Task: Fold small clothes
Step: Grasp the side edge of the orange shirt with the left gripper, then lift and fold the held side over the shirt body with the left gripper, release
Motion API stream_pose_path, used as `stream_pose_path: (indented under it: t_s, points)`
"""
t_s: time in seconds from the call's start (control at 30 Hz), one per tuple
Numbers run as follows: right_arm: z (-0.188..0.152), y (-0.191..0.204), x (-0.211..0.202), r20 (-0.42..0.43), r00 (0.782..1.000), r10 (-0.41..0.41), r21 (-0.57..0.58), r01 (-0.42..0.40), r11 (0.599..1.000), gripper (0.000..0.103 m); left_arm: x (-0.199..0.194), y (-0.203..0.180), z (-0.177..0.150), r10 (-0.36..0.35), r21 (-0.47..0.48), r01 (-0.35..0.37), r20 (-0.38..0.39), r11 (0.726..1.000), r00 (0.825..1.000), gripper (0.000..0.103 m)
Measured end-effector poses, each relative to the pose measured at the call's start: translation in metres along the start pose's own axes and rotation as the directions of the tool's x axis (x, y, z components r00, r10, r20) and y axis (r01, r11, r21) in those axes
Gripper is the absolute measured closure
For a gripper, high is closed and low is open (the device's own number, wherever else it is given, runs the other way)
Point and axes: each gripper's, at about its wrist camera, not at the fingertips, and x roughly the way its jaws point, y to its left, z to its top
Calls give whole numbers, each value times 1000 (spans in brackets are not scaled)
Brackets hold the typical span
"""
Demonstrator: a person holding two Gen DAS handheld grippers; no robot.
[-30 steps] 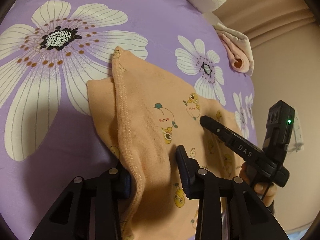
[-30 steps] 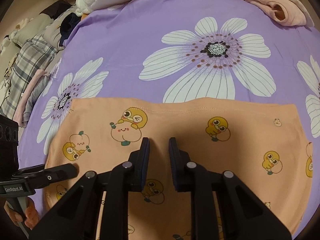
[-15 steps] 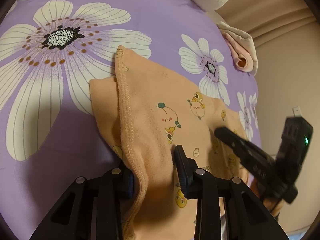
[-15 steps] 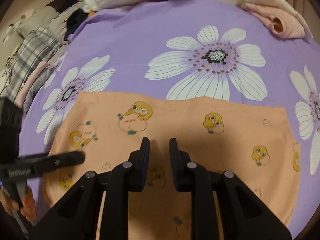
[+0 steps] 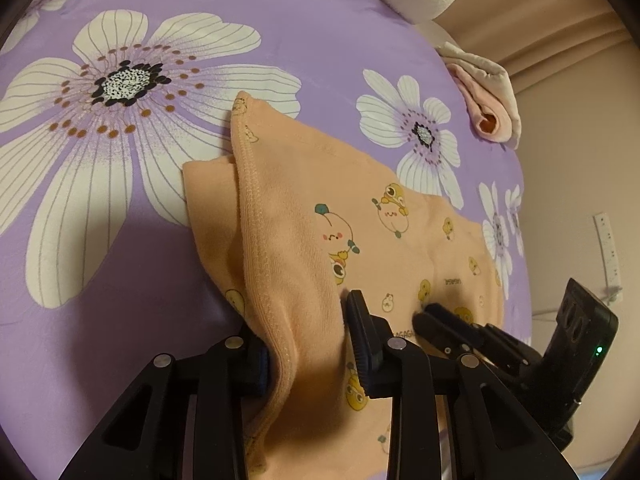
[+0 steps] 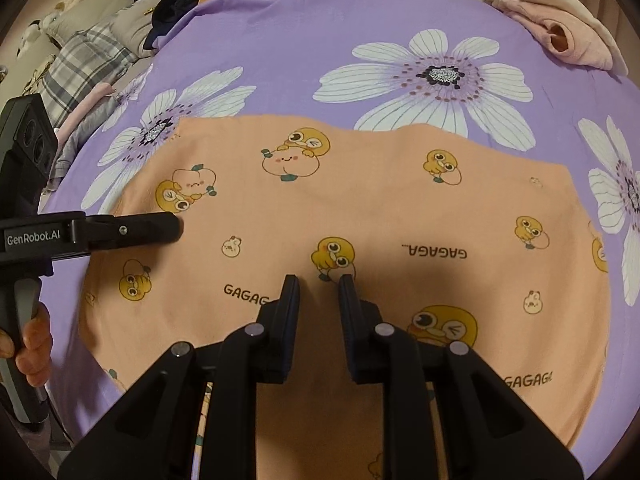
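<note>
A raised hem fold of the garment (image 5: pixel 304 240), spread on the bed (image 5: pixel 320 32), is pinched by the left gripper (image 5: pixel 308 340), jaws just closing, presumably for folding over; the right gripper (image 6: pixel 318 296) is held narrowly parted, empty, over the cloth.

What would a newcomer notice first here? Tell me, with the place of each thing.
First, the orange garment printed with yellow ducks, spread across the middle of the purple flowered bedsheet. Next, the left gripper, low in its own view, with a raised fold of that garment's stitched edge between its jaws, which have just been closing. Last, a rolled pink cloth at the far right edge of the bed.
</note>
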Motion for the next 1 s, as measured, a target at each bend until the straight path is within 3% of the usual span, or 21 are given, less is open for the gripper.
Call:
stream_pose_path:
  t_s: [0.3,0.6,1.0]
  points:
    - [-28,10,-28,15,999,48,-8,-48,999,81,-12,-1,-2,0,-5,0,20,1000,1000,80]
    - [-42,13,-24,-2,999,39,-21,-39,999,81,-18,-15,-7,22,-1,-22,50,1000,999,90]
    - [-45,-2,-46,39,997,61,33,-62,998,81,-26,-55,-10,37,78,-42,72,996,997,90]
